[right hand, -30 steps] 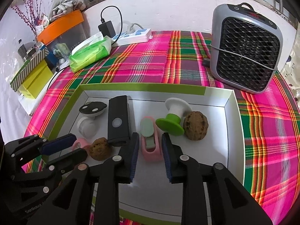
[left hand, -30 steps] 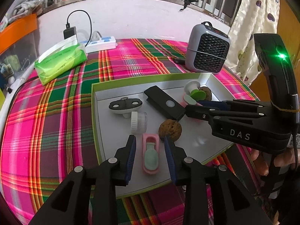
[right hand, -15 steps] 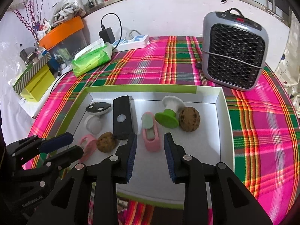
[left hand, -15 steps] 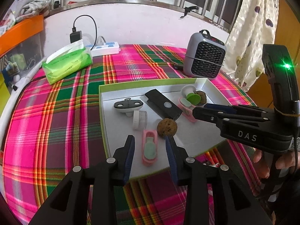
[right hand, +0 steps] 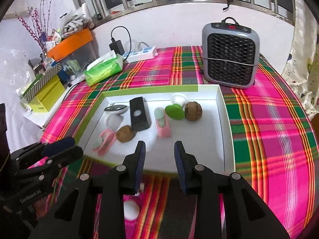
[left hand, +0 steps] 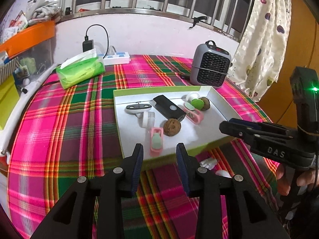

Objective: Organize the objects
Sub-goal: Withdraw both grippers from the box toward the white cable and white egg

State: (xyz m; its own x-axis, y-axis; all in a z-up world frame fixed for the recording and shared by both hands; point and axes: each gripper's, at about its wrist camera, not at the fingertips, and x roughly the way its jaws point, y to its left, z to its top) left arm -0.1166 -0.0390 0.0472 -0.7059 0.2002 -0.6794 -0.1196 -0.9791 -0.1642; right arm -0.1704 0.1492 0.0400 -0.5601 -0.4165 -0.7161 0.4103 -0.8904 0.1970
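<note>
A white tray with a green rim lies on the plaid tablecloth. It holds two pink clips, two walnuts, a black rectangular device, a grey-and-white gadget, a small white jar and a green-and-white spool. My left gripper hovers open and empty just before the tray's near edge. My right gripper is also open and empty, over the tray's near edge. Each gripper shows in the other's view: the right one, the left one.
A grey fan heater stands behind the tray, and a green tissue pack and a power strip lie at the back left. Small white items lie on the cloth in front of the tray. Boxes and an orange bin sit beyond the table's left edge.
Both grippers have drawn back and upward from the tray, so the objects look smaller and farther. The left jaws stand slightly wider. The tray's contents have not moved.
</note>
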